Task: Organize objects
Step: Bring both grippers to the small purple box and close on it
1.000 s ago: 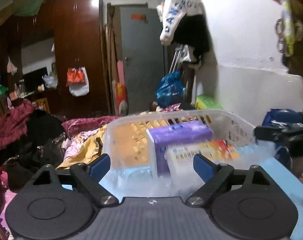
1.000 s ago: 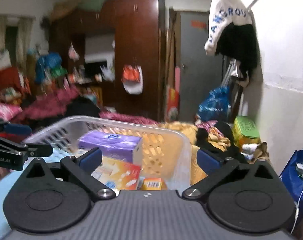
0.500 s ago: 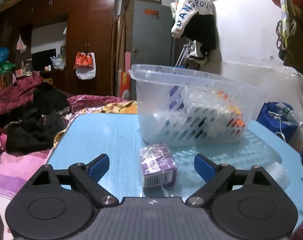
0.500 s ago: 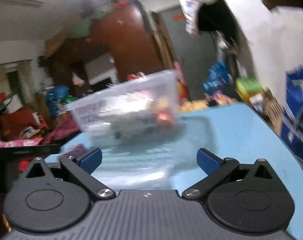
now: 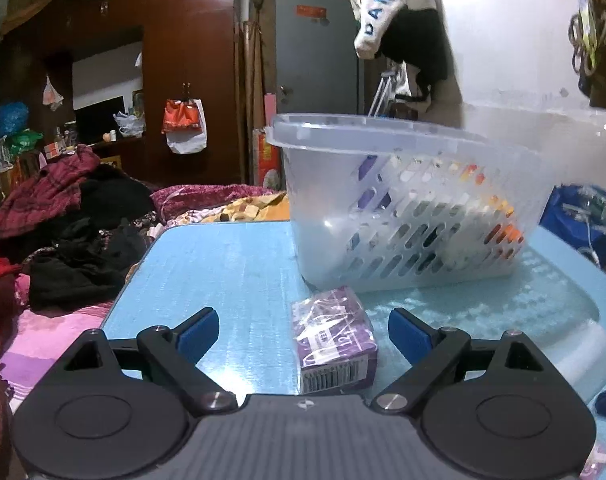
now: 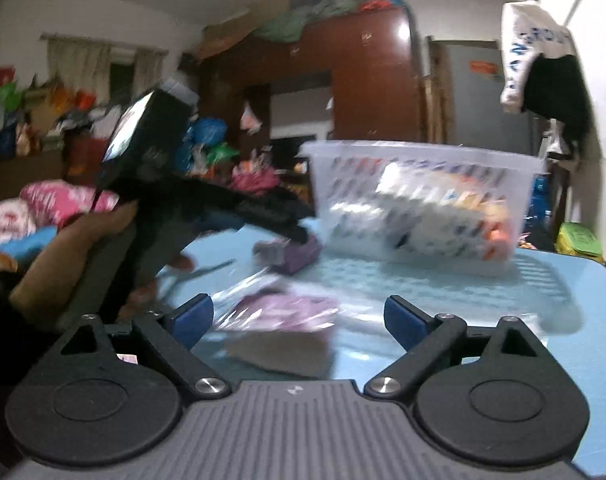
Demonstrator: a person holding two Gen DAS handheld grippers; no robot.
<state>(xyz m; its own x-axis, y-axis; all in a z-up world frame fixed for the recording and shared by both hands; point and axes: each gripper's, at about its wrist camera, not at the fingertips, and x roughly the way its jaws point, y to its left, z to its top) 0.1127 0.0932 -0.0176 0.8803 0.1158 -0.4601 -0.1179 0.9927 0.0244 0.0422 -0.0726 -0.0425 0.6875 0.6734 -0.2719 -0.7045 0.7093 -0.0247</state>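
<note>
Both grippers have dropped from above the basket to bench level since the earlier frames, so the basket's side wall shows instead of its open top.

On the left gripper [image 5: 303, 330], the fingers [image 5: 195, 330] stand wide apart and touch nothing. Between them, clear of both pads, lies a purple pack [image 5: 335, 340] on the blue bench [image 5: 223, 272]. It is a small box wrapped in shiny film, its barcoded end facing the camera and its long axis running away toward the basket [image 5: 415, 208], slightly skewed.

On the right gripper [image 6: 299, 318], the fingers [image 6: 191, 318] are also wide apart but closing. Between them lies a second purple pack [image 6: 287, 312], blurred, with glossy wrap and a grey end toward the camera; the pads are not pressing it. Its long axis cannot be told through the blur. Farther off in this view, the person's left hand [image 6: 79, 252] grips the other tool, whose tips reach the first purple pack just in front of the basket.

Next comes the basket itself, clear plastic with slotted sides, standing upright on the bench. Purple, white and orange packets show through its wall. Beyond lie heaped clothes [image 5: 71, 216] and a dark wardrobe [image 5: 183, 80].
</note>
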